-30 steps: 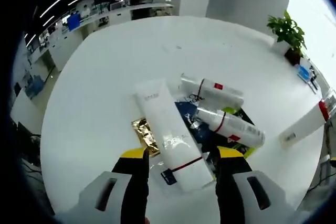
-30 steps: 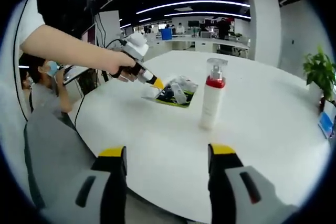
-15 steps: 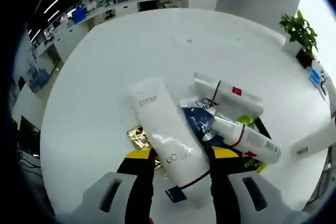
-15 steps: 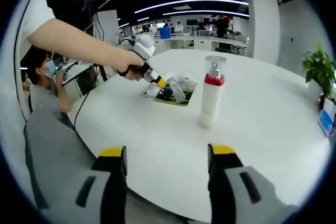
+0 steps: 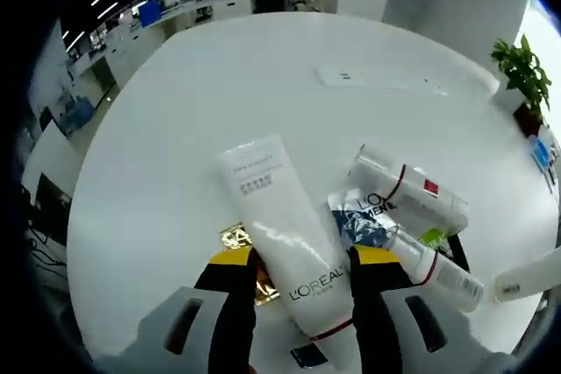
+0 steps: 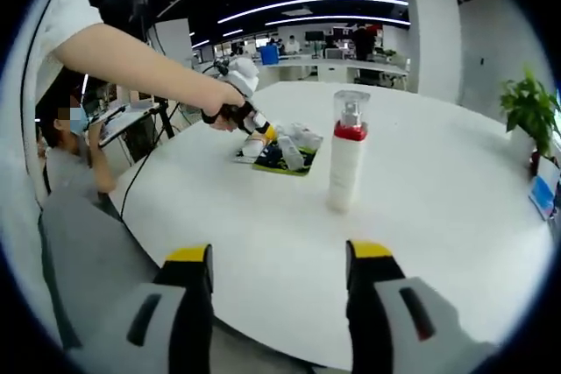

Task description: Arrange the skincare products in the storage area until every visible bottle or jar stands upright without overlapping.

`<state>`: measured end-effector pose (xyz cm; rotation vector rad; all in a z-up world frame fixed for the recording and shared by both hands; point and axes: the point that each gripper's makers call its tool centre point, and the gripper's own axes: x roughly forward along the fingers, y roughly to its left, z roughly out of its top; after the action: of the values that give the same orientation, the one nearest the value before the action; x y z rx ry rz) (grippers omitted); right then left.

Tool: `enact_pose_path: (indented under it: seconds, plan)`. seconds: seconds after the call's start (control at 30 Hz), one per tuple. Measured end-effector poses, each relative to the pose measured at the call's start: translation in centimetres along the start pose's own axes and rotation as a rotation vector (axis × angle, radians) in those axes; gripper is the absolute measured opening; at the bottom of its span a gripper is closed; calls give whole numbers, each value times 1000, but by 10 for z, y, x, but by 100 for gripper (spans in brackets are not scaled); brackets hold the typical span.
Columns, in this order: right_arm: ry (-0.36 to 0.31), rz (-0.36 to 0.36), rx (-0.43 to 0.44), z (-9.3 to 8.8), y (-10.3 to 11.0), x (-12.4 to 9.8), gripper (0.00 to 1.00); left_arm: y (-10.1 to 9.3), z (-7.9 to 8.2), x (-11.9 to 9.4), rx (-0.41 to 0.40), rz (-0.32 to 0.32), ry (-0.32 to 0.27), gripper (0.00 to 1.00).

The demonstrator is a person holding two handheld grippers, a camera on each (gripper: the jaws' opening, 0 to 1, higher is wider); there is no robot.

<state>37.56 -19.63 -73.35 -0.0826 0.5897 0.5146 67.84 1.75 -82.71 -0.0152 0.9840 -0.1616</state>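
- My left hand-held gripper (image 5: 300, 271) has its jaws on either side of the white L'Oréal tube (image 5: 285, 238), near its capped end; the jaws look to be touching it, so I take it as gripped.
- The tube lies flat on the white surface (image 5: 166, 129), angled away from me, over a gold sachet (image 5: 238, 243).
- Right of it, two white bottles with red bands (image 5: 408, 194) lie on their sides over a dark tray with a green edge (image 5: 434, 238).
- My right hand-held gripper (image 6: 279, 256) hangs wide apart above the near edge of the surface, holding nothing.
- Ahead of it, a tall white pump bottle with a red collar (image 6: 344, 159) stands upright, well apart from the pile.
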Motion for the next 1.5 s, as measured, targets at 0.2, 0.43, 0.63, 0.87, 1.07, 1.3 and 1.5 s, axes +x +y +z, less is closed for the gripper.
enact_pose_path:
  seconds: [0.2, 0.43, 0.63, 0.87, 1.07, 1.3, 1.5]
  plan:
    - [-1, -5, 3, 1, -1, 0, 61, 0, 2, 2, 12, -4, -16, 38]
    - [-5, -11, 3, 1, -1, 0, 61, 6, 4, 1, -56, -23, -53, 34]
    - [-8, -13, 4, 2, -1, -1, 60, 6, 3, -3, -106, -33, -75, 30]
    - [-15, -14, 2, 4, -2, -1, 60, -3, 2, -13, -243, -118, -110, 28]
    - [-20, -8, -6, 4, 0, -1, 60, -2, -2, -27, -279, -146, -143, 28]
    - [-32, -4, -17, 6, 2, -3, 60, -3, -2, -39, -284, -180, -187, 28]
    - [-42, -1, -26, 7, 3, -4, 60, -10, -5, -57, -284, -222, -236, 29]
